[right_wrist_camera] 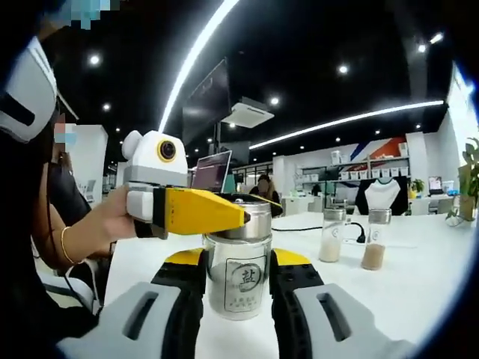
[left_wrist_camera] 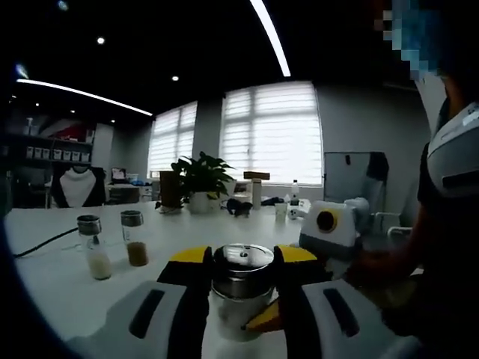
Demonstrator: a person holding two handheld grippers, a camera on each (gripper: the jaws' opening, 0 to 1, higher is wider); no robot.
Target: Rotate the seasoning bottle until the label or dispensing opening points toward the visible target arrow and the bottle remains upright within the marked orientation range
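A glass seasoning bottle (left_wrist_camera: 239,299) with a shiny metal cap stands upright on the white table (left_wrist_camera: 60,292). My left gripper (left_wrist_camera: 243,258) is shut on it at cap height, a yellow-tipped jaw on each side. In the right gripper view the bottle (right_wrist_camera: 238,280) shows a pale label with a dark round mark facing the camera. My right gripper (right_wrist_camera: 238,263) is shut on its glass body. The left gripper (right_wrist_camera: 241,215) reaches in from the left, held by a person's hand (right_wrist_camera: 112,217), one yellow jaw across the cap. The right gripper (left_wrist_camera: 263,320) enters low from the right.
Two small capped jars stand further along the table, one with whitish contents (left_wrist_camera: 95,250) (right_wrist_camera: 331,235), one with brown (left_wrist_camera: 135,241) (right_wrist_camera: 373,241). A black cable (left_wrist_camera: 41,243) lies at the left. A potted plant (left_wrist_camera: 198,179) stands at the far end. The person's body (left_wrist_camera: 449,224) is close.
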